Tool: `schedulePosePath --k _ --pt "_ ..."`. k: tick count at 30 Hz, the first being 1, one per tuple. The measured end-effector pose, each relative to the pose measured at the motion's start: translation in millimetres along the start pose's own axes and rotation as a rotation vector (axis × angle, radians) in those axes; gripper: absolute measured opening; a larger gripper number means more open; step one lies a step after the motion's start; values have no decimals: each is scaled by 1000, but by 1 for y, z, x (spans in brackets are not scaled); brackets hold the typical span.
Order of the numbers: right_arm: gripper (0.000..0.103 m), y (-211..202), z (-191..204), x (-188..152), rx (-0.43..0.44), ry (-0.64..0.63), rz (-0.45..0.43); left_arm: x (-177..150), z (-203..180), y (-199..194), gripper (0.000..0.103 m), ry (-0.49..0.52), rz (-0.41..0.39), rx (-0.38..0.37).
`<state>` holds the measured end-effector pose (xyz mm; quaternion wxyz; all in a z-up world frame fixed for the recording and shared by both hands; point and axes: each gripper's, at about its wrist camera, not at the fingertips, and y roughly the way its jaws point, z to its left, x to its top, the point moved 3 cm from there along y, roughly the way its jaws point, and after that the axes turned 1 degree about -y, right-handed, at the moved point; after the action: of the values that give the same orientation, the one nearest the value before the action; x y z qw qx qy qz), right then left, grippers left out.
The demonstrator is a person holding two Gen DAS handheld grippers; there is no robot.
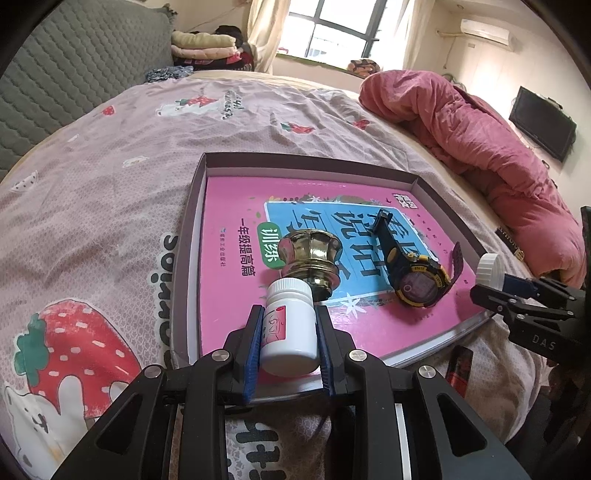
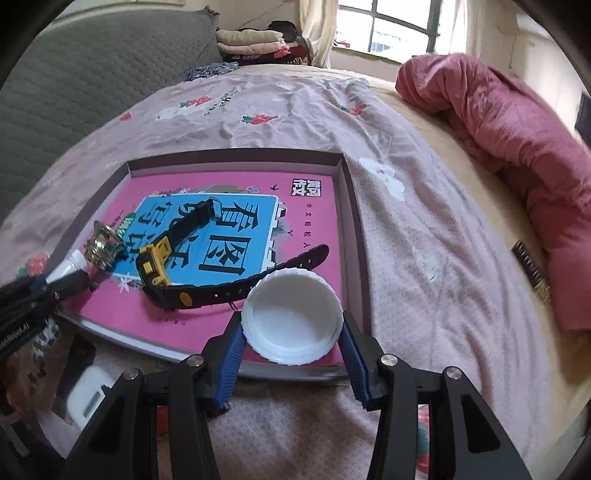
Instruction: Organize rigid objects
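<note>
Two items, knob (image 1: 308, 254) and watch (image 1: 413, 269), already lie in the tray (image 1: 192, 206); your left gripper (image 1: 290, 332) clamps the bottle (image 1: 290, 325), right gripper (image 2: 291, 332) pinches the cap (image 2: 291, 317), both unplaced.

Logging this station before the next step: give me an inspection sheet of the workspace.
Surface: bed sheet with strawberry print; shallow box on it, pink book inside.
Job's things: brass knob and watch lying on the book; bottle; cap.
Clutter: dark flat item on the sheet, right of the box.
Grippers: left gripper shut on the bottle; right gripper shut on the cap.
Cables: nothing seen.
Surroundings: pink duvet, folded clothes, window, TV, air conditioner.
</note>
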<state>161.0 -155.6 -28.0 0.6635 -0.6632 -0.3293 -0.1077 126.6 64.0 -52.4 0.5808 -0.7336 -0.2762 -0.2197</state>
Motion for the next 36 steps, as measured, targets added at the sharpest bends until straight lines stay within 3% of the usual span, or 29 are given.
schedulePosePath --k 14,36 --pt "50 19 0 8 -4 7 69 0 -1 1 27 7 5 3" --pt "51 2 -1 -1 6 44 -7 -2 -2 1 27 23 0 26"
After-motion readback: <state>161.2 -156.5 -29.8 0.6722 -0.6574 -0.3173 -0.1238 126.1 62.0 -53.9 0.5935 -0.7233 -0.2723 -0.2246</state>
